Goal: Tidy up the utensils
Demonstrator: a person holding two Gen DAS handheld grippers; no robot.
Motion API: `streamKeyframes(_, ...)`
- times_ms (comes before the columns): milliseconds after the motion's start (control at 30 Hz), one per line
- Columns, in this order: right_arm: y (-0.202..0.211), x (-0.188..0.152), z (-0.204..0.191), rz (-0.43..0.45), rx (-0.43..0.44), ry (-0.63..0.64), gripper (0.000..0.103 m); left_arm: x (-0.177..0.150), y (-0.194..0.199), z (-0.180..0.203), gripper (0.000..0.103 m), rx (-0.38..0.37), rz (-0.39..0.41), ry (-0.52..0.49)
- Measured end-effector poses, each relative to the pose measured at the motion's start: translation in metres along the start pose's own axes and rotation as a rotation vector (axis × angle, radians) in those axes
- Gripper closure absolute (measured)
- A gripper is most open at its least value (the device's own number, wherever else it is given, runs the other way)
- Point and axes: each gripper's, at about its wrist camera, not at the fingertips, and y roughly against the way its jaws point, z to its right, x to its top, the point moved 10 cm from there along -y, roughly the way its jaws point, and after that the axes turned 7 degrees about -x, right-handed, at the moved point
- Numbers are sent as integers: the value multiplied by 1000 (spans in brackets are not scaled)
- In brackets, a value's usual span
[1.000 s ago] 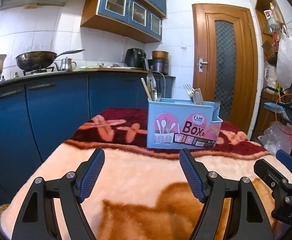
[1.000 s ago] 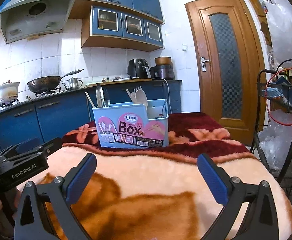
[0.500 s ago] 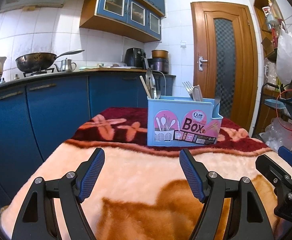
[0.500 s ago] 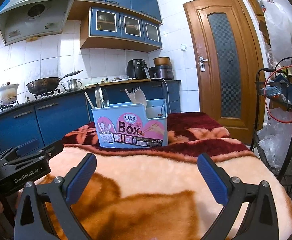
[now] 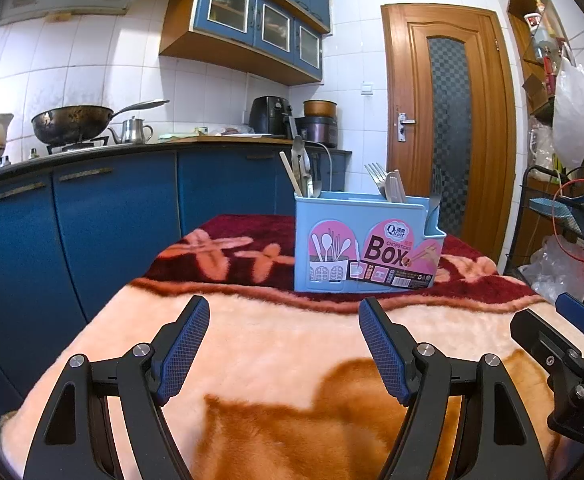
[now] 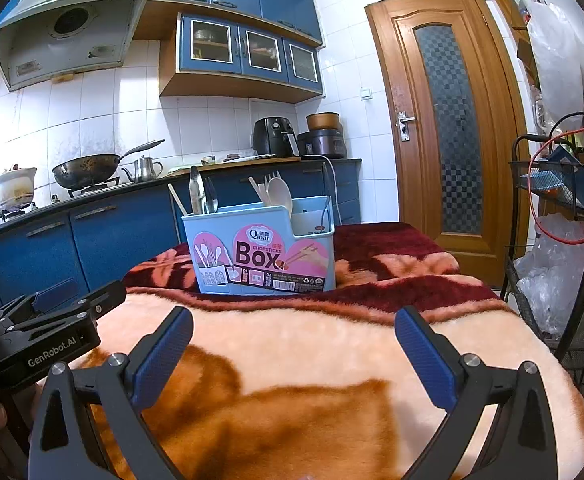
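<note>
A light blue utensil box [image 5: 365, 244] with a pink "Box" label stands on the dark red far part of the blanket-covered table. In the right wrist view the box [image 6: 264, 252] sits straight ahead. Chopsticks and metal pieces [image 5: 301, 170] poke from its left section; a fork and pale spoons [image 5: 387, 186] rise from the middle. My left gripper [image 5: 284, 340] hovers open over the peach blanket, short of the box, with nothing between its blue pads. My right gripper [image 6: 292, 354] is open too, empty, beside the left one.
The fuzzy peach and brown blanket [image 5: 292, 360] covers the table. Blue kitchen cabinets [image 5: 92, 220] with a wok [image 5: 72, 122] and kettle run along the left. A wooden door [image 5: 449, 120] stands behind; a wire rack [image 6: 563, 220] with bags is at the right.
</note>
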Motion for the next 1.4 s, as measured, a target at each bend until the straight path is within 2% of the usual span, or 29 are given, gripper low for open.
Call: streamKeyframes(1400,0,0,0,0,0,-1,0,2,2,0,25,5,10,-9)
